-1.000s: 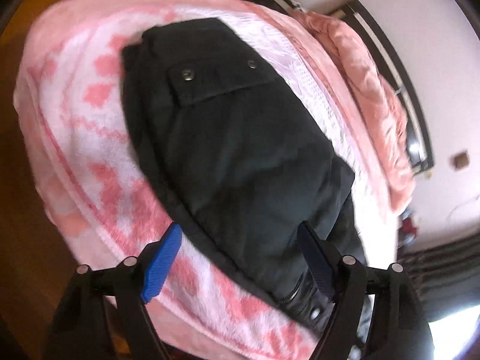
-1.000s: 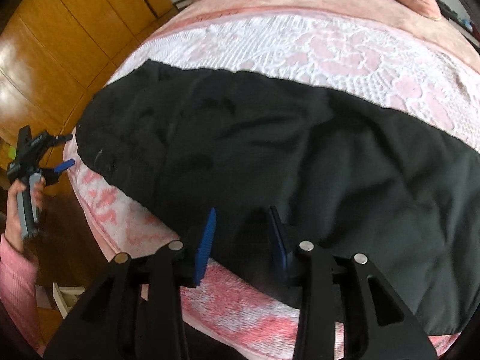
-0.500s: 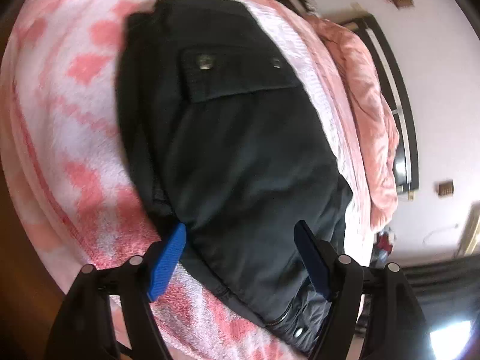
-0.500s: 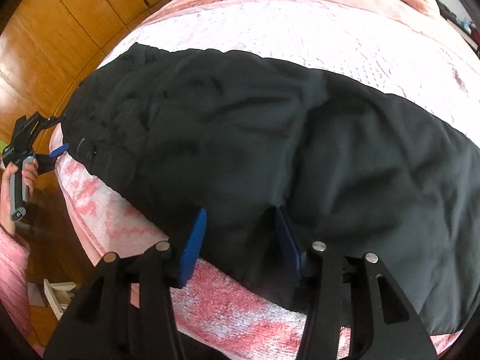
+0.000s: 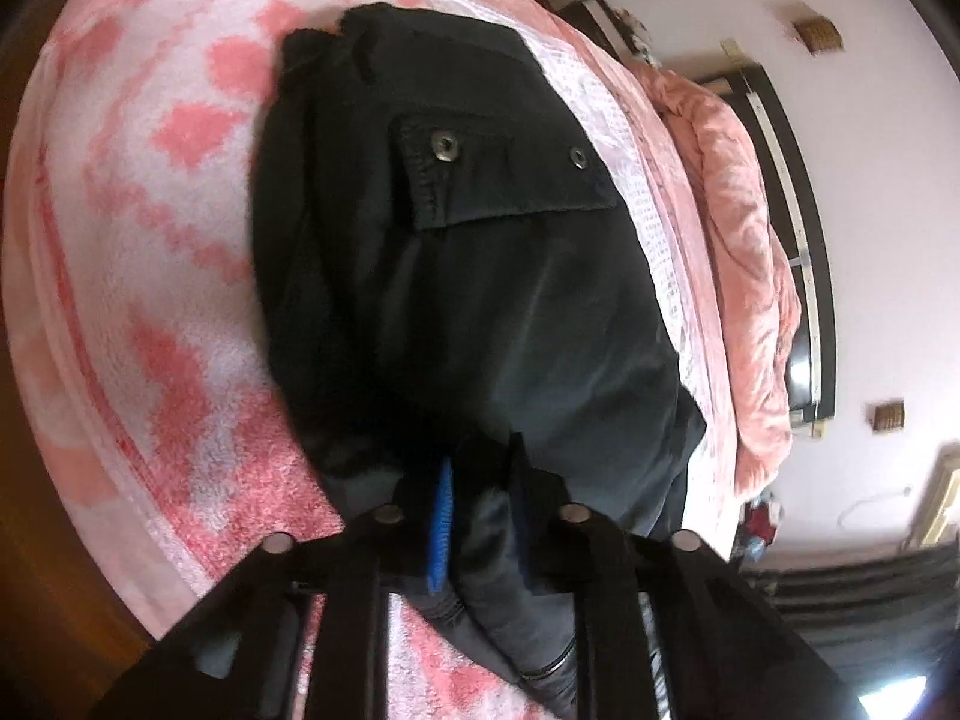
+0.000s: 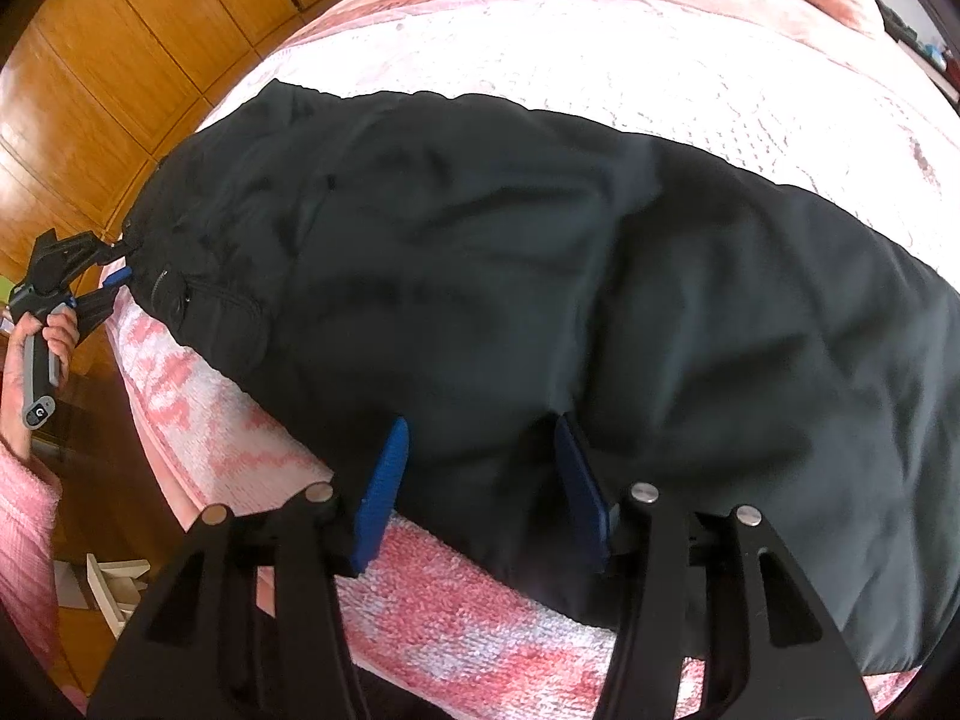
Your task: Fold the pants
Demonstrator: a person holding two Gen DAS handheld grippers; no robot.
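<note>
Black pants lie flat along the near edge of a bed; a flap pocket with two metal snaps faces up. In the left wrist view my left gripper is shut on the pants' near edge at the waist end, with cloth bunched between the blue pads. In the right wrist view the pants stretch across the frame. My right gripper is open, its blue pads straddling the near edge of the cloth. The left gripper shows far left at the waistband.
The bed has a pink and white patterned blanket with a white lace cover. A bunched pink duvet lies along the far side. Wooden wardrobe doors and wooden floor are at the left. A dark headboard stands against the white wall.
My left gripper moved in onto the pants' near edge and closed on the cloth. My right gripper moved slightly forward over the edge and stayed open.
</note>
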